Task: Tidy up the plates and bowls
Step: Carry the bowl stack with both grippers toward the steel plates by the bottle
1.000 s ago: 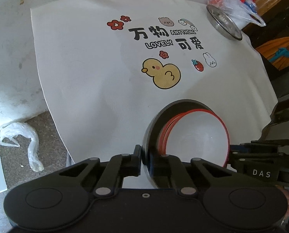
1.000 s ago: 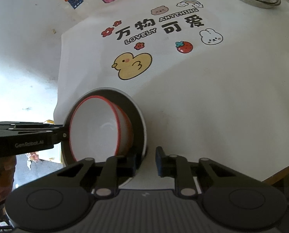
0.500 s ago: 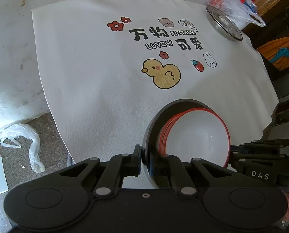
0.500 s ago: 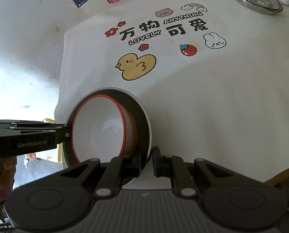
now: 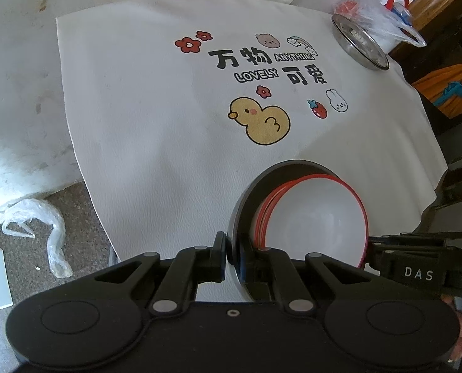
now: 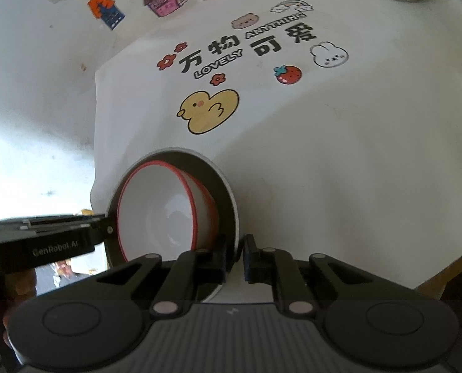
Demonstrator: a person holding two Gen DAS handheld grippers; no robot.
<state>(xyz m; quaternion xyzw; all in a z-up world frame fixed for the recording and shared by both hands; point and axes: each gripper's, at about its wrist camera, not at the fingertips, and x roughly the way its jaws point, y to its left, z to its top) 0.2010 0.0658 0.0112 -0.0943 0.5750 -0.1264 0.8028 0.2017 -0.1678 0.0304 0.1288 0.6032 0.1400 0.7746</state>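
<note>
- Two grippers on one dish: the left gripper [image 5: 232, 256] has its fingers pinched on the near-left rim of the plate [image 5: 246, 192]; the right gripper [image 6: 234, 256] has its fingers brought close on either side of the plate's [image 6: 221, 186] opposite rim, the inner finger against the dark face, though contact of the outer finger cannot be told for sure.
- Plate: round, shallow, dark grey to black on its inner face with a pale outer edge; held tilted steeply on edge between the two grippers, above the near border of the mat [image 5: 156, 143].
- Bowls [image 5: 314, 217]: white, with a thin red rim line; several red rims show nested close together in the left wrist view, so this is a small stack, exact count not clear. The stack lies inside the plate, tipped with it, its open mouth facing the left gripper side [image 6: 159, 214].
- Mat: white sheet with a yellow duck [image 5: 260, 121], red flowers, a strawberry, a rabbit, and the words "ANYTHING LOVELY" with Chinese characters [image 6: 246, 46].
- Metal dish [image 5: 358, 43]: shallow, shiny, resting at the far right corner of the mat, well apart from the held plate.
- Plastic bag [image 5: 383, 15]: clear, just behind the metal dish.
- Crumpled plastic [image 5: 44, 227]: on the floor to the left, below the table edge.
</note>
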